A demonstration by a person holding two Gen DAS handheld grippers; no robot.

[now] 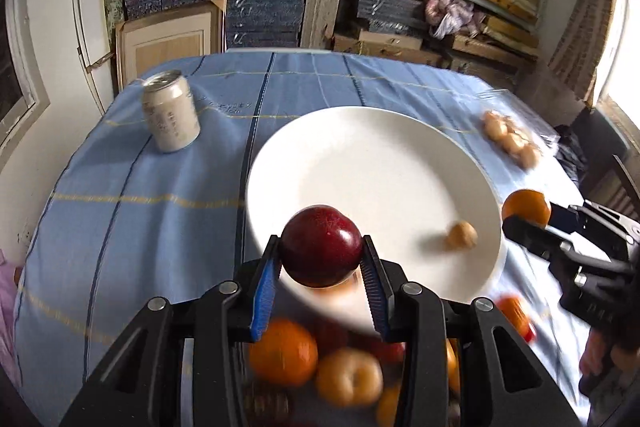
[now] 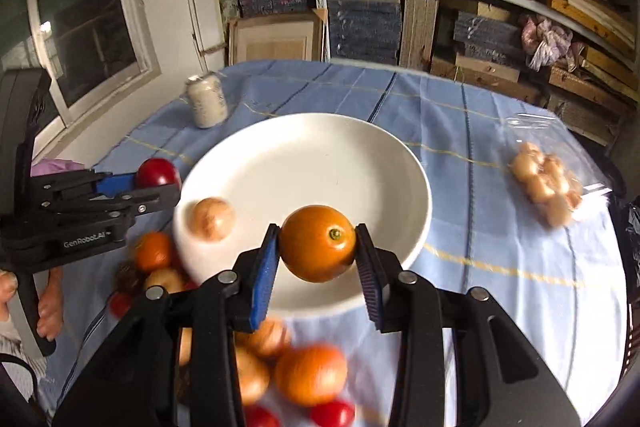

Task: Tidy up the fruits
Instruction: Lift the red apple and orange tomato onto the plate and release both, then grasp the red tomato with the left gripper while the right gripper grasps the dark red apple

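Left wrist view: left gripper (image 1: 321, 259) pinches red apple (image 1: 322, 246) over near rim of plate (image 1: 360, 163). Right gripper (image 2: 317, 254) pinches orange (image 2: 317, 243) above same plate; one small pale fruit (image 2: 212, 219) lies on it. Loose fruit pile (image 2: 296, 367) sits nearer, on cloth (image 2: 500, 227).

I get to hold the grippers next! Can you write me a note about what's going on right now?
Left hand-held gripper: shut on a dark red fruit, at the white plate's near edge.
Right hand-held gripper: shut on an orange, also over the near edge.
Done: one small tan fruit lies on the plate.
Left: set both fruits down, then move the pile of fruit on the cloth nearest you.
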